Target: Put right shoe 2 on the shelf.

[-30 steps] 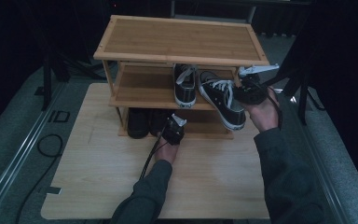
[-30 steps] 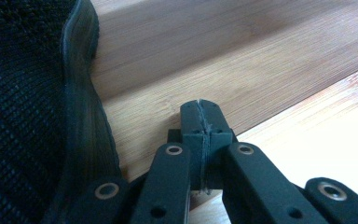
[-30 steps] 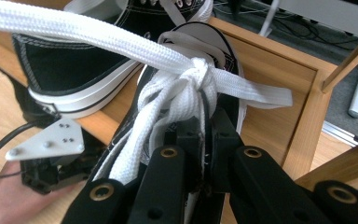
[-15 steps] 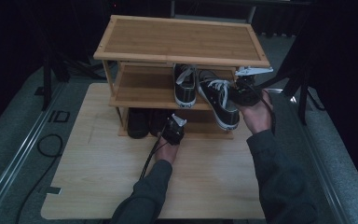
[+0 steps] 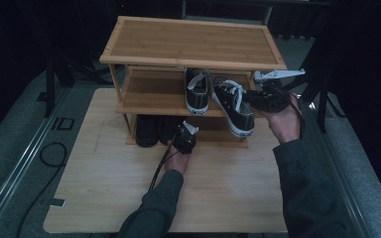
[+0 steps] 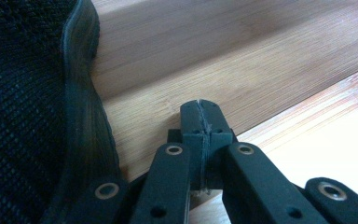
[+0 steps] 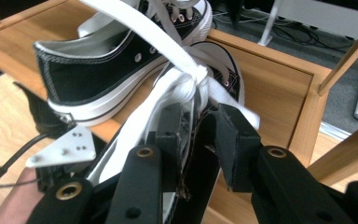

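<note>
At the centre right of the high view, the right gripper [image 5: 258, 100] has its jaws clamped on the collar of a black canvas sneaker with white laces [image 5: 233, 103], which juts off the middle tier of the 3-tier bamboo shoe rack [image 5: 193, 44]. The step looks like seating it beside its mate [image 5: 197, 89]; next, push it deeper. The left gripper [image 6: 200, 122], jaws closed empty, rests low by a black knit shoe [image 6: 23, 102].
</note>
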{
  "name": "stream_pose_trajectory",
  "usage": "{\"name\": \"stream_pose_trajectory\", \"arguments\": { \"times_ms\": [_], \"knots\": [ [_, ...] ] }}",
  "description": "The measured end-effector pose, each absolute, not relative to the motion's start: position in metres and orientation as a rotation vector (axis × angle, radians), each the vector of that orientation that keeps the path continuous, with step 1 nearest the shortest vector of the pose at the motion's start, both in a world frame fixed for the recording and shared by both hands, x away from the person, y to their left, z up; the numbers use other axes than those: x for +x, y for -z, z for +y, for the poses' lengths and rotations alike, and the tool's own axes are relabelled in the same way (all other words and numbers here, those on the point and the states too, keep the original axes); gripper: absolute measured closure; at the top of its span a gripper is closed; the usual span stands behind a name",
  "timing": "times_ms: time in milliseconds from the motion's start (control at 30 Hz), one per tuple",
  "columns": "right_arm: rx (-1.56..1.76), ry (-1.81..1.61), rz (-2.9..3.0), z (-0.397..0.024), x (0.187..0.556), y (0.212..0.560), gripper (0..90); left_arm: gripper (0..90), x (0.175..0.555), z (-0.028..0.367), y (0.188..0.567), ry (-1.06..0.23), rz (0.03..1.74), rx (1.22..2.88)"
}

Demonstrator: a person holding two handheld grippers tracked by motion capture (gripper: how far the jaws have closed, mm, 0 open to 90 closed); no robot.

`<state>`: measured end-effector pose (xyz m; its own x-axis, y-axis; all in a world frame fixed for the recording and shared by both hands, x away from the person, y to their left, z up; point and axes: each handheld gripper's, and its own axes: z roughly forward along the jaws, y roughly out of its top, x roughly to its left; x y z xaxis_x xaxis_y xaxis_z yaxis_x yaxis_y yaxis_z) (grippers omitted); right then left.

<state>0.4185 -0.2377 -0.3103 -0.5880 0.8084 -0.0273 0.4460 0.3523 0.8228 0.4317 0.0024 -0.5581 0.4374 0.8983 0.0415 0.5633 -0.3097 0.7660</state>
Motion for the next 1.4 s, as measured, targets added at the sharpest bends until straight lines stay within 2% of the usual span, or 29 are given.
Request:
{"name": "stream_pose_trajectory", "arguments": {
  "times_ms": [333,533,700,1400],
  "knots": [
    [1.057,-1.115,2.19,-0.249,0.408,0.304,74.0,89.6,0.432,0.002,0.558,-0.622,1.226,2.002],
    [1.039,-1.035,2.185,-0.255,0.398,0.307,85.6,89.6,0.432,0.002,0.558,-0.624,1.226,2.003],
    [1.043,-1.002,2.201,-0.26,0.396,0.313,89.2,89.6,0.432,0.002,0.558,-0.625,1.226,2.003],
    [0.984,-0.965,2.305,-0.269,0.345,0.341,90.0,89.6,0.431,0.001,0.558,-0.623,1.232,1.998]
  ]
}}
